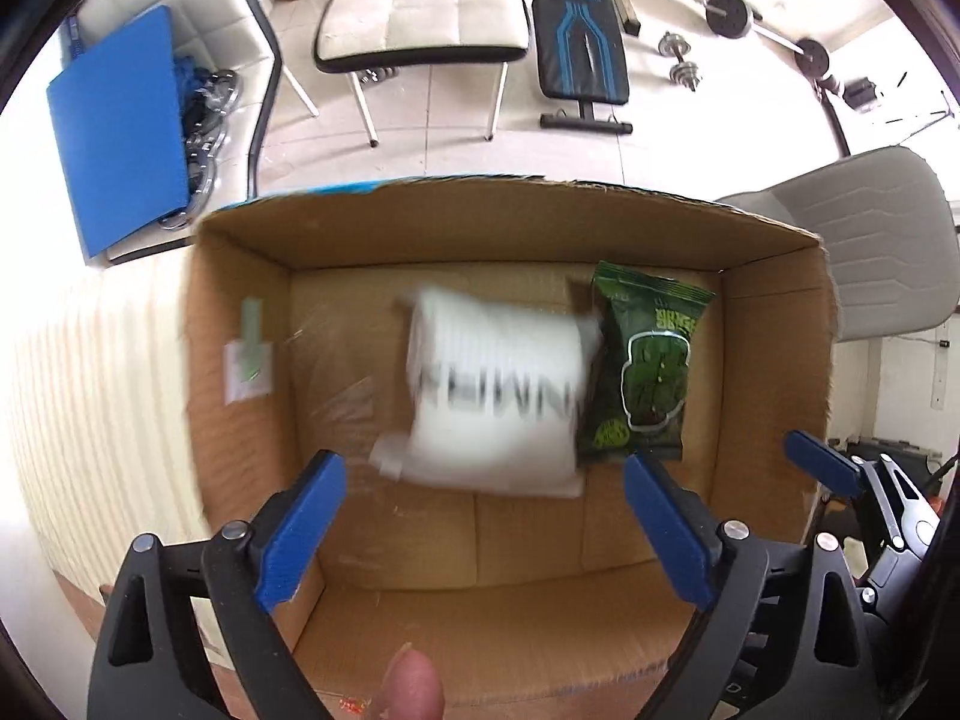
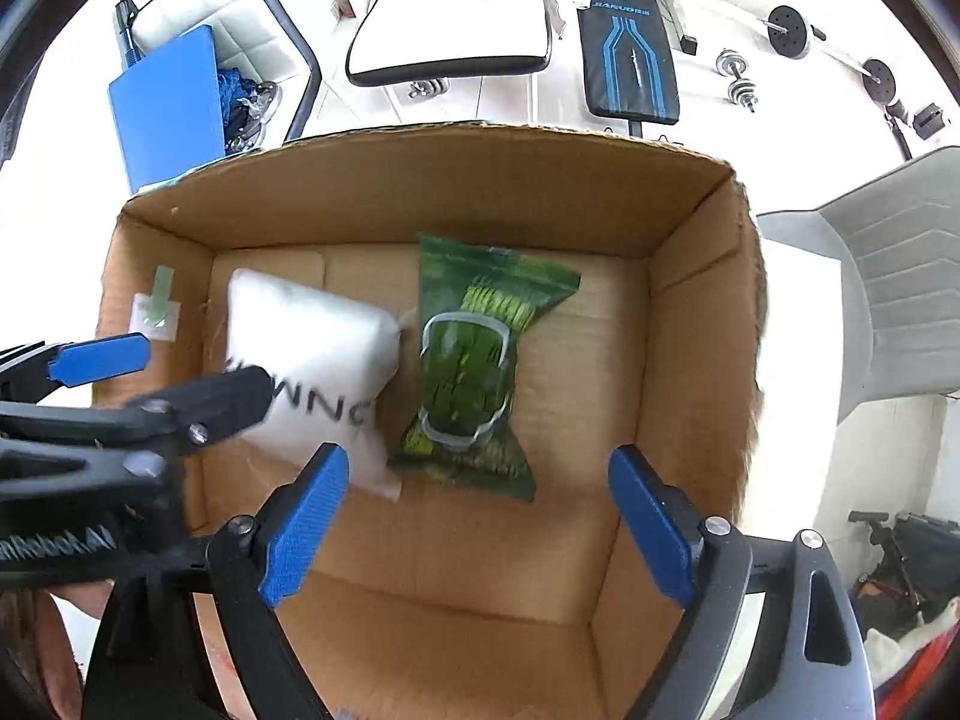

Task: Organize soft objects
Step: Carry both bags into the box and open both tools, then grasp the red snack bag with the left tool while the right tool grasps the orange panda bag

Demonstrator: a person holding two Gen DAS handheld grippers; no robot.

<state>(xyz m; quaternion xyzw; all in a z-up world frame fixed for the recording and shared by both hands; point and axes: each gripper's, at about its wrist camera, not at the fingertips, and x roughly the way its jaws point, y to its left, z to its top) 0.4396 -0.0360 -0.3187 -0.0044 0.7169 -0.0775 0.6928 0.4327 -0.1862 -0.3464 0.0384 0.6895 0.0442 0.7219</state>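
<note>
An open cardboard box (image 1: 504, 228) (image 2: 702, 324) holds a white soft pack with black letters (image 1: 498, 384) (image 2: 306, 348) and a green snack bag (image 1: 648, 366) (image 2: 474, 366) to its right. The white pack looks blurred in the left wrist view. My left gripper (image 1: 480, 516) is open above the box, over the white pack, holding nothing. It also shows in the right wrist view (image 2: 156, 372) at the left. My right gripper (image 2: 480, 522) is open and empty above the box, near the green bag. One of its blue fingertips (image 1: 822, 462) shows in the left wrist view.
The box stands on a pale surface (image 1: 90, 372). Beyond it are white chairs (image 1: 420, 6), a blue flat case (image 1: 114, 132), a black and blue weight bench (image 1: 582, 42), dumbbells (image 1: 684, 60) on the tiled floor and a grey chair (image 1: 870, 240) at the right.
</note>
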